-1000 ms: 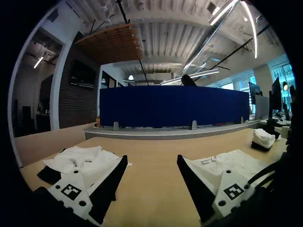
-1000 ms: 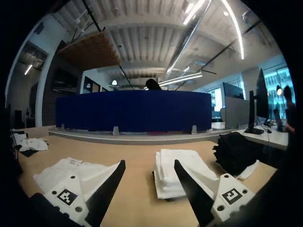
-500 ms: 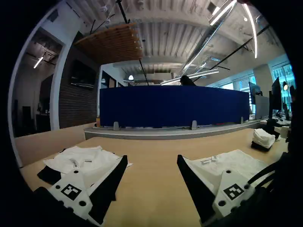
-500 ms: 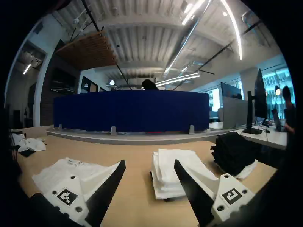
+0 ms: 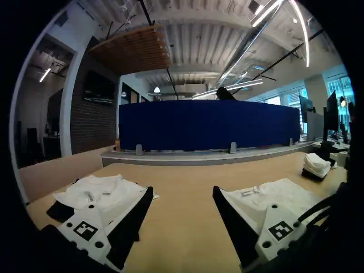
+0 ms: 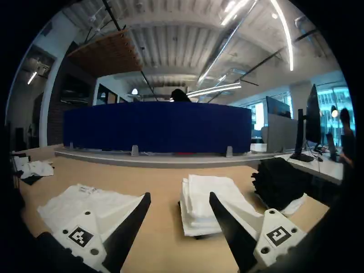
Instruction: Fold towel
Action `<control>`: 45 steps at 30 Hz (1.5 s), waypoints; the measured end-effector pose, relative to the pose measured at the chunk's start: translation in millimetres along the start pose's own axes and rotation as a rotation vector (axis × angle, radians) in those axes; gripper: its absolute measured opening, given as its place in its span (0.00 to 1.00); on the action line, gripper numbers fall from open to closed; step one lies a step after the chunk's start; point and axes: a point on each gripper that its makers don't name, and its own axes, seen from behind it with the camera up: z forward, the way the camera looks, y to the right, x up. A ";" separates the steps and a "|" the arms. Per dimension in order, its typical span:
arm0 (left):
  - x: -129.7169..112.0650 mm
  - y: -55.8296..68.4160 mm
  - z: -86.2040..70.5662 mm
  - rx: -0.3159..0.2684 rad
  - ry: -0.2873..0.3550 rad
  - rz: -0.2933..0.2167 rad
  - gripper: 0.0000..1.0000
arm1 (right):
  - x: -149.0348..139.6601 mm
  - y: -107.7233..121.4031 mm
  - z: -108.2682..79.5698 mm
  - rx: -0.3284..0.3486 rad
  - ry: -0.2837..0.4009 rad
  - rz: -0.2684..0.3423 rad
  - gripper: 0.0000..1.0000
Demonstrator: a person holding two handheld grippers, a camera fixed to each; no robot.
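In the left gripper view a flat white towel (image 5: 277,193) lies on the wooden table (image 5: 186,191) behind the right finger, and a rumpled white towel (image 5: 100,193) over dark cloth lies behind the left finger. My left gripper (image 5: 181,204) is open, low over the table, nothing between its fingers. In the right gripper view the flat white towel (image 6: 86,202) lies at the left, and a stack of folded white towels (image 6: 204,202) sits just past the right finger. My right gripper (image 6: 179,211) is open and holds nothing.
A pile of black cloth (image 6: 280,182) sits right of the folded stack. A blue divider (image 5: 204,125) runs along the table's far edge. More white cloth (image 6: 34,169) lies far left in the right gripper view. Monitors (image 6: 309,125) and a person (image 6: 346,136) are at the right.
Both views tilt slightly downward, so the table and towels sit a bit lower and closer; the right gripper has edged toward the folded stack. Both grippers stay open.
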 end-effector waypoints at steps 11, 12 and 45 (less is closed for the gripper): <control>58.6 6.9 -6.4 -0.039 -0.027 0.034 0.97 | 60.9 -2.4 -8.3 0.029 -0.022 0.005 1.00; 66.1 7.3 -7.1 -0.041 -0.028 0.037 0.97 | 68.1 -1.5 -9.7 0.029 -0.022 0.004 1.00; 116.4 50.9 -13.1 -0.282 -0.236 0.154 0.97 | 119.7 -57.3 -46.5 0.308 -0.253 -0.122 1.00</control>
